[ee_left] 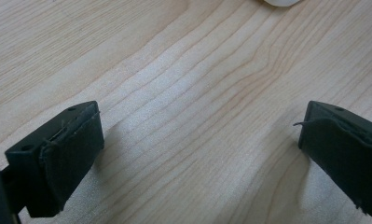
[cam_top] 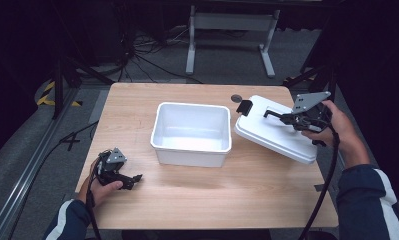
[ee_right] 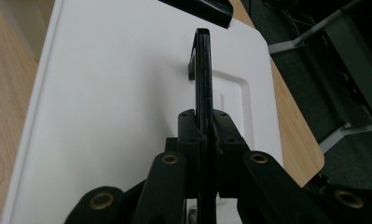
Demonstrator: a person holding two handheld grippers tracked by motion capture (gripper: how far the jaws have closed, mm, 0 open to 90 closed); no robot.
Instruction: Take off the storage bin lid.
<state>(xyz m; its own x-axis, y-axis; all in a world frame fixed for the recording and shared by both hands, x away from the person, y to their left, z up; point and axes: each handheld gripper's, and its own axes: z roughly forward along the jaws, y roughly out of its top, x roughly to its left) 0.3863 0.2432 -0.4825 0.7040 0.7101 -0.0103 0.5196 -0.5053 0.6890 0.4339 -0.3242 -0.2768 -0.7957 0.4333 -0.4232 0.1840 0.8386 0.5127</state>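
On the table: a wooden table [cam_top: 207, 200] carries a white bin [cam_top: 191, 132] near its middle, open side up.
Bin: rectangular, white inside and out; nothing visible in it from the high view.
Lid: a white lid [cam_top: 277, 129] sits just right of the bin, tilted, its left edge low near the bin's right rim and its right side raised off the table.
Lid handle: a thin black handle [ee_right: 203, 70] stands up from the lid's recessed centre.
Lid clip: a black clip [cam_top: 244, 106] sits at the lid's far left corner.
Right tool: the right tool [cam_top: 287, 118], held in the person's right hand [cam_top: 337, 127], has its jaws pressed together on the black handle, one on each side.
Left tool: the left tool [cam_top: 132, 180] rests low over the table's near left part in the left hand [cam_top: 104, 187], jaws spread wide with bare wood between them, well apart from the bin.
Floor beyond: cables and a grey metal frame [cam_top: 232, 30].
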